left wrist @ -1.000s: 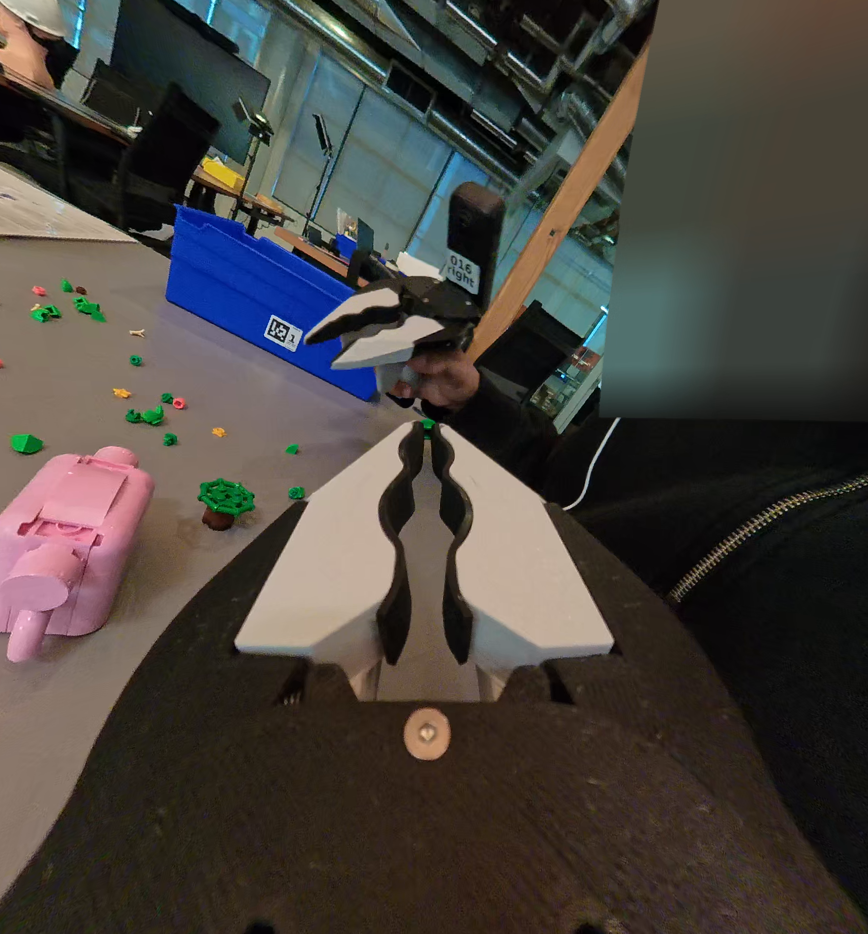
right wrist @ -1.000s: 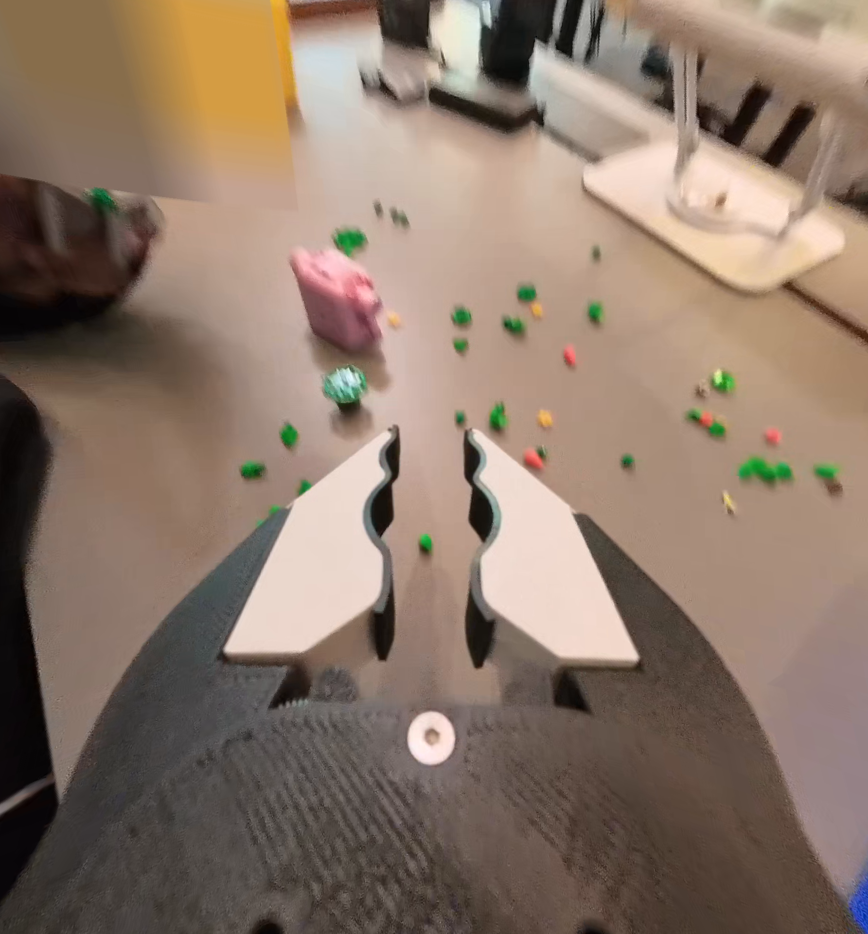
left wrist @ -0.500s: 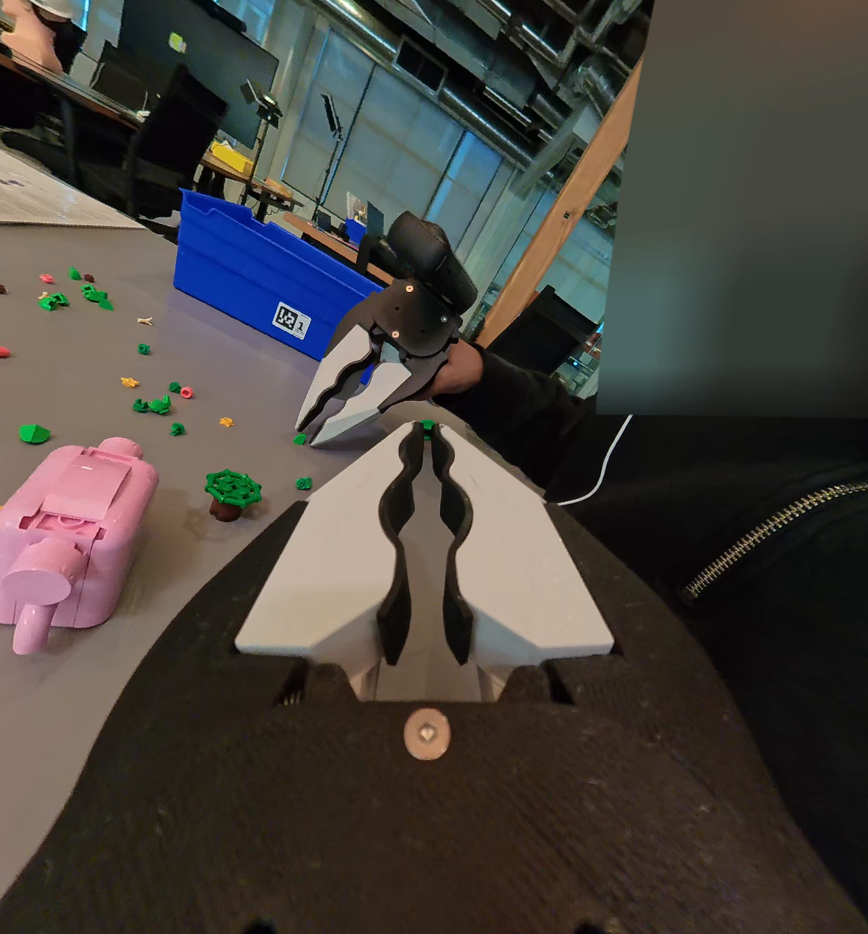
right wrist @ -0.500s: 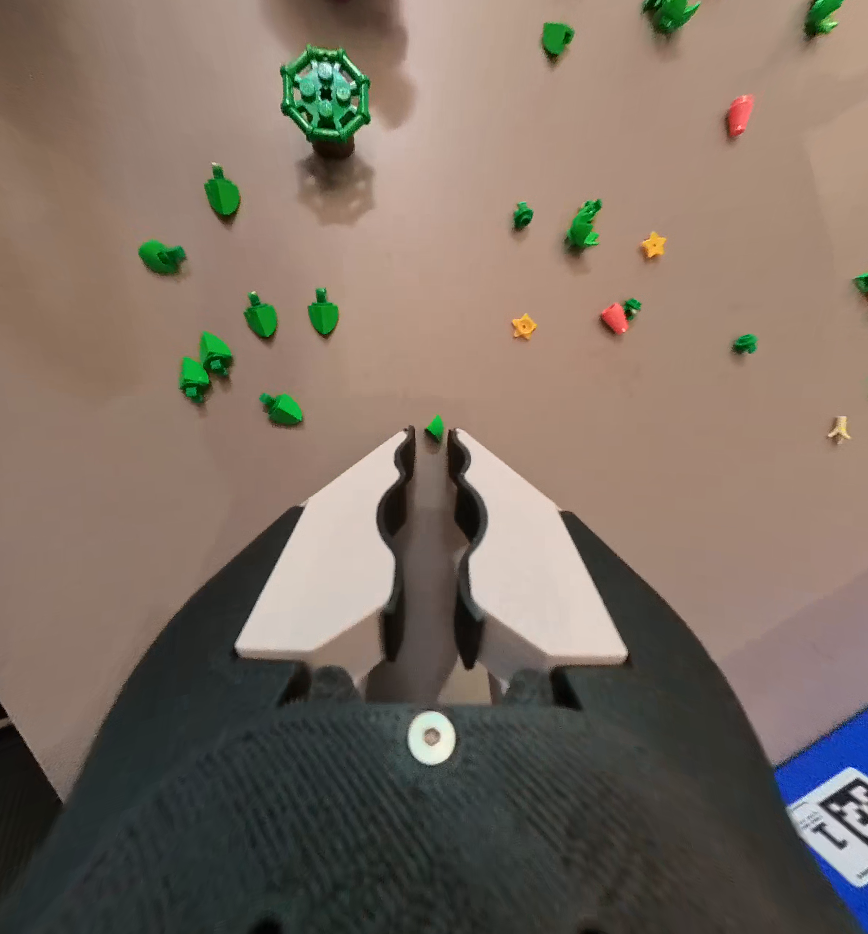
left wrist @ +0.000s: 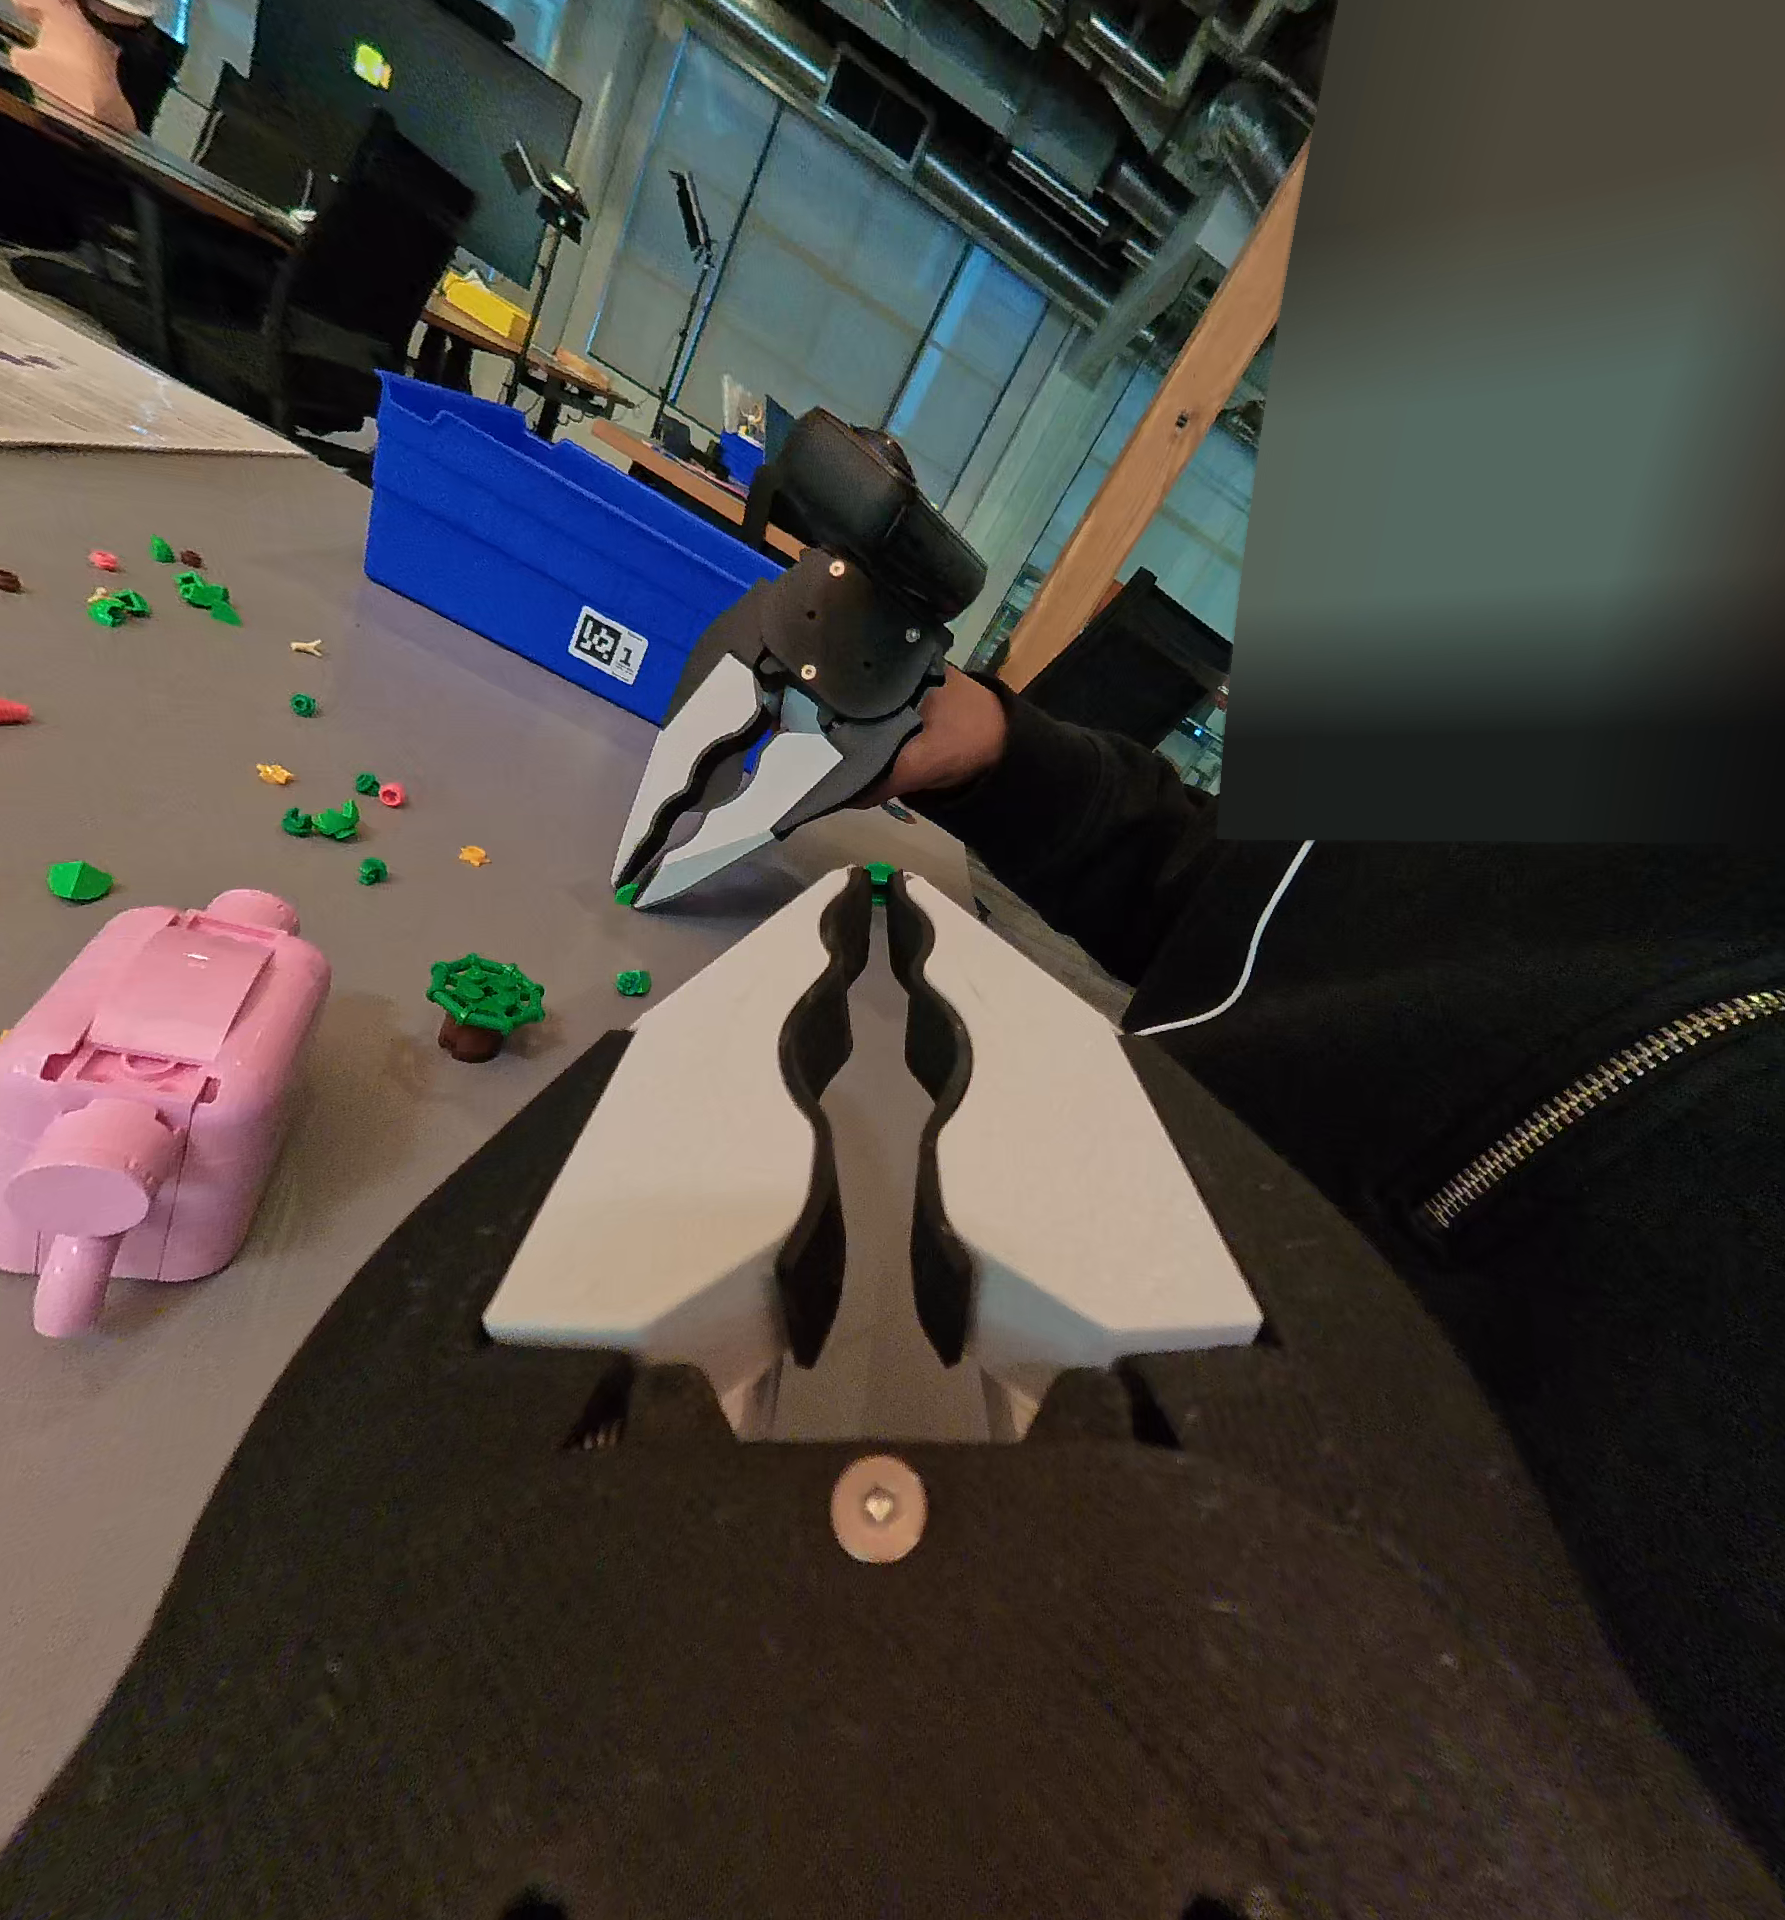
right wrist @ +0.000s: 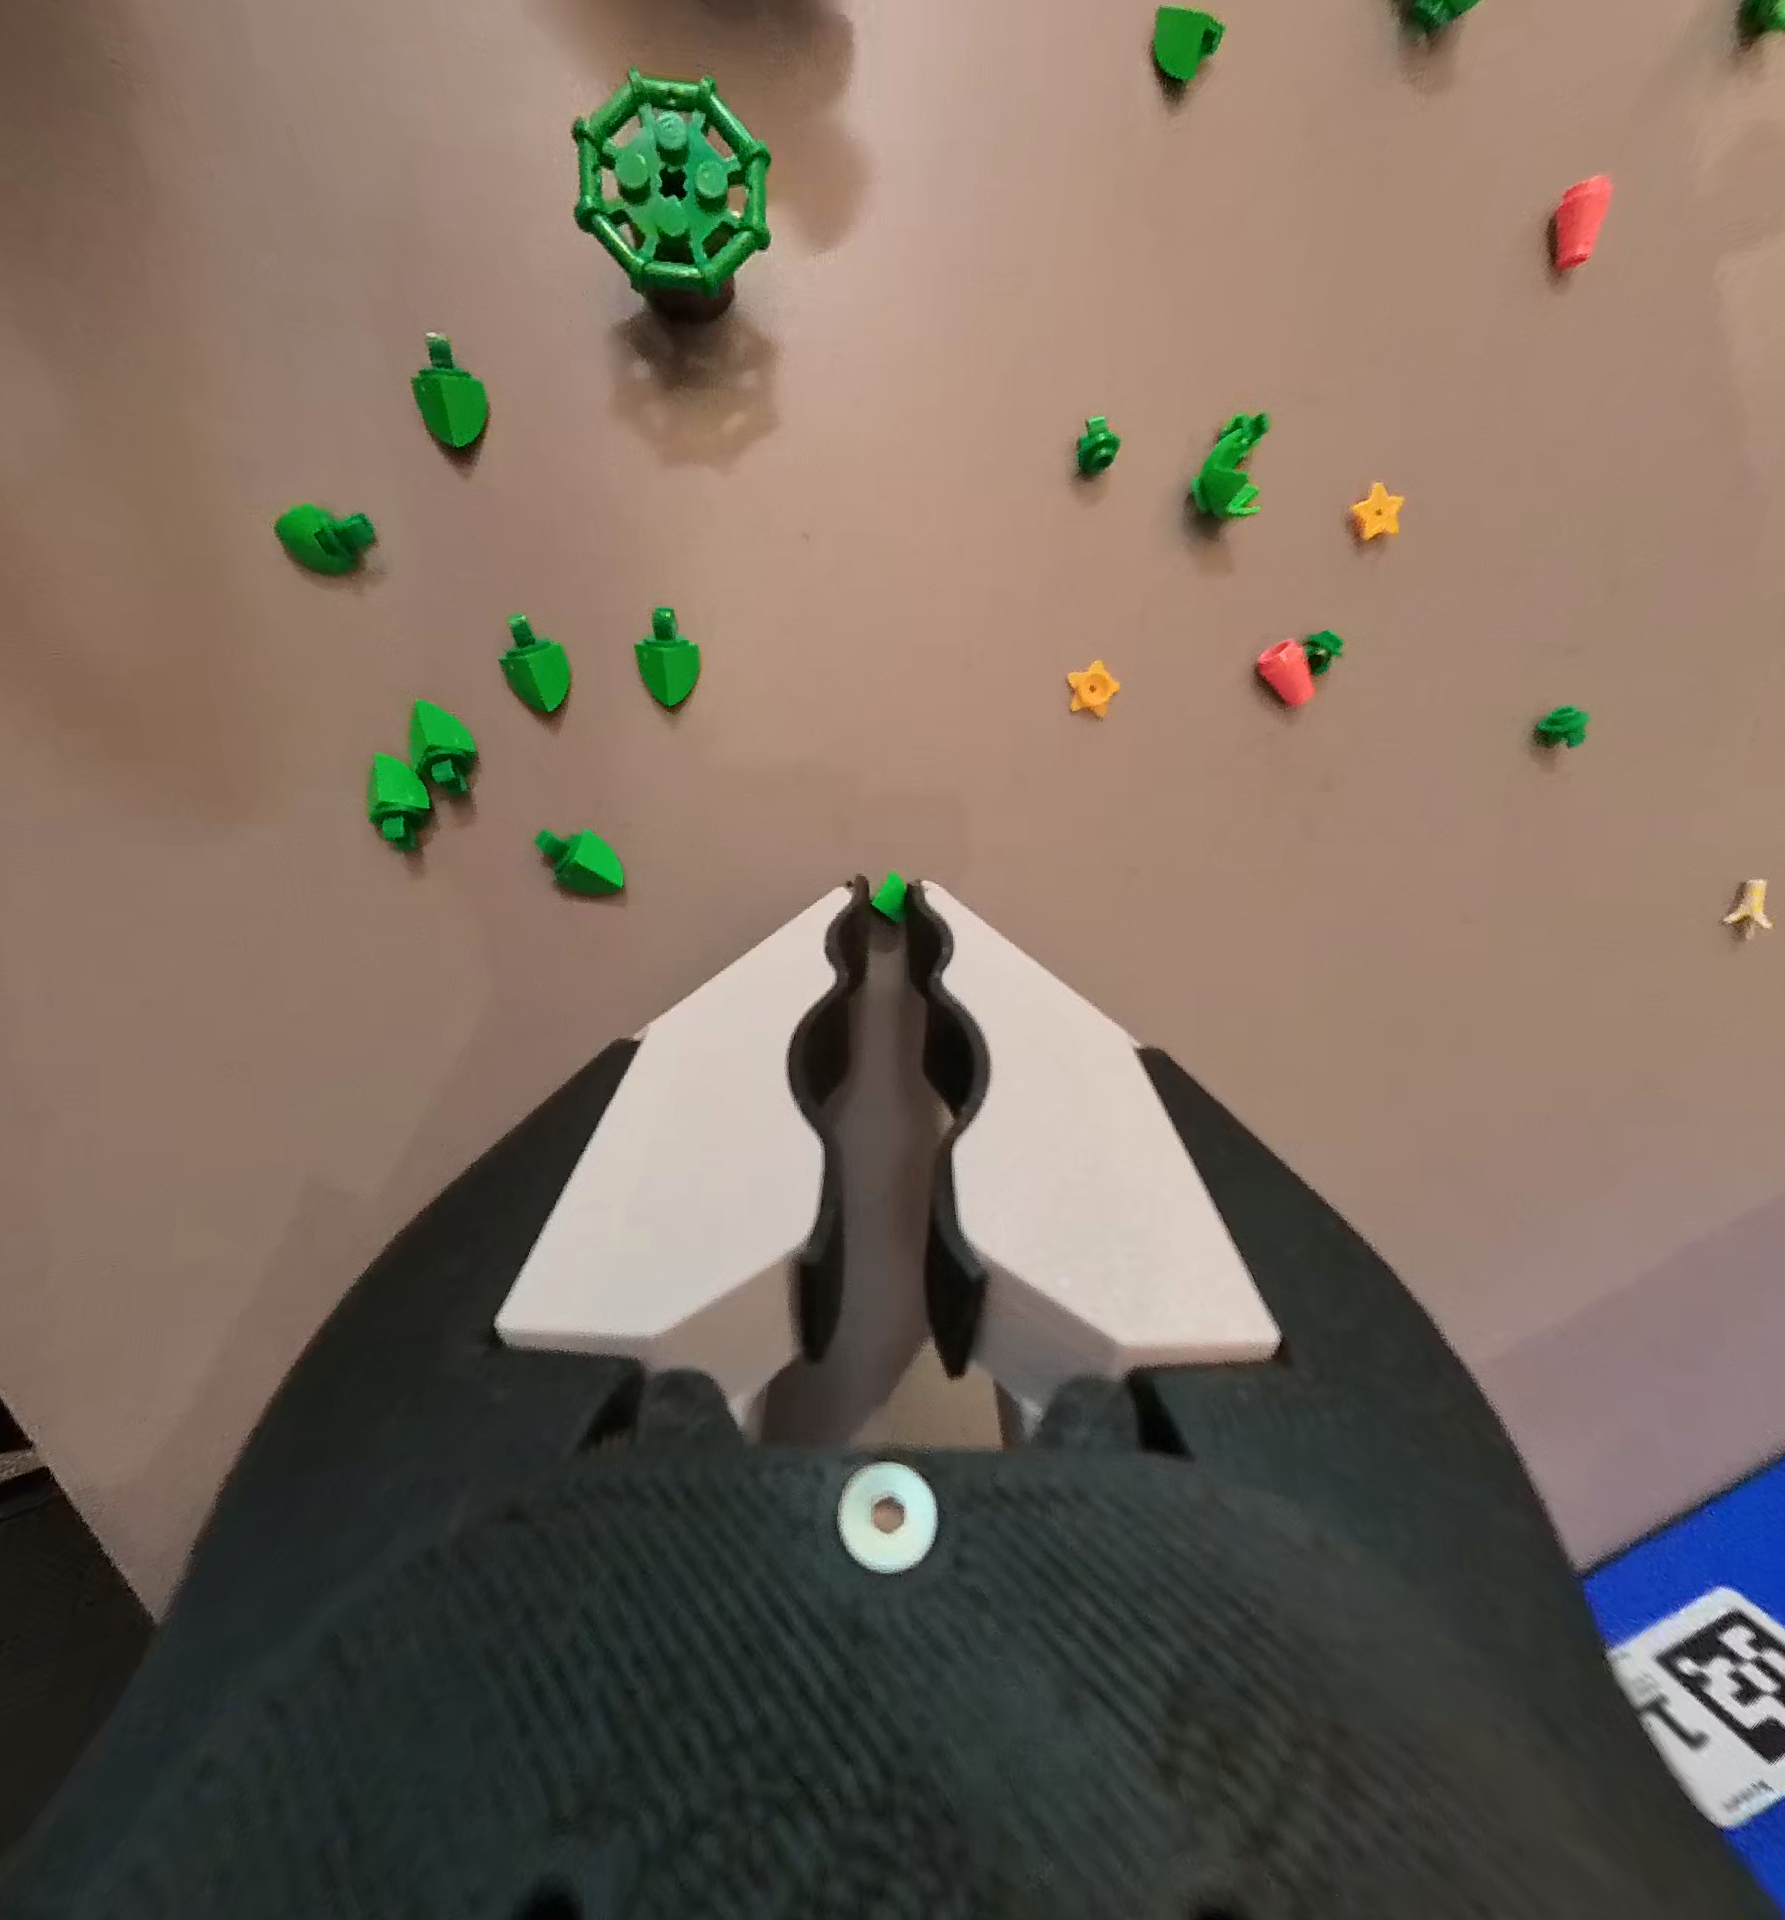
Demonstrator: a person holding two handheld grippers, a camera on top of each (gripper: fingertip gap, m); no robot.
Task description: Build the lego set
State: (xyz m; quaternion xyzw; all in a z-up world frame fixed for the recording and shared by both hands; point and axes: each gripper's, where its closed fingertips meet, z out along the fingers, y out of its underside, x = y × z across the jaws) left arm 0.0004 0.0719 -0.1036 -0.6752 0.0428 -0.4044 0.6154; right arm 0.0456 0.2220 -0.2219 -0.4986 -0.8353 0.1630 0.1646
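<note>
**Both grippers pinching small green pieces at the table's near edge**

I see a small green leaf piece (right wrist: 889, 896) caught between the tips of my right gripper (right wrist: 886, 899), its fingers pressed in on it right at the table (right wrist: 971, 582) surface. From the left wrist view, the right gripper (left wrist: 639, 891) stands tilted with its tips down on the grey top, a speck of green showing at them. My left gripper (left wrist: 875, 875) is raised off the table, fingers clenched on a tiny green stud piece (left wrist: 877, 873) at their very tips.

Just beyond the right gripper lie loose green leaves (right wrist: 584, 862), several in a cluster to the left. Farther ahead stands the green web-shaped wheel on a brown stub (right wrist: 672, 187), upright. To the right are scattered orange stars (right wrist: 1092, 688), red cones (right wrist: 1285, 670) and more green bits.

In the left view the pink watering-can build (left wrist: 140, 1081) rests on its side near the wheel piece. A blue bin (left wrist: 514, 540) with a printed marker sits at the table's far side.
</note>
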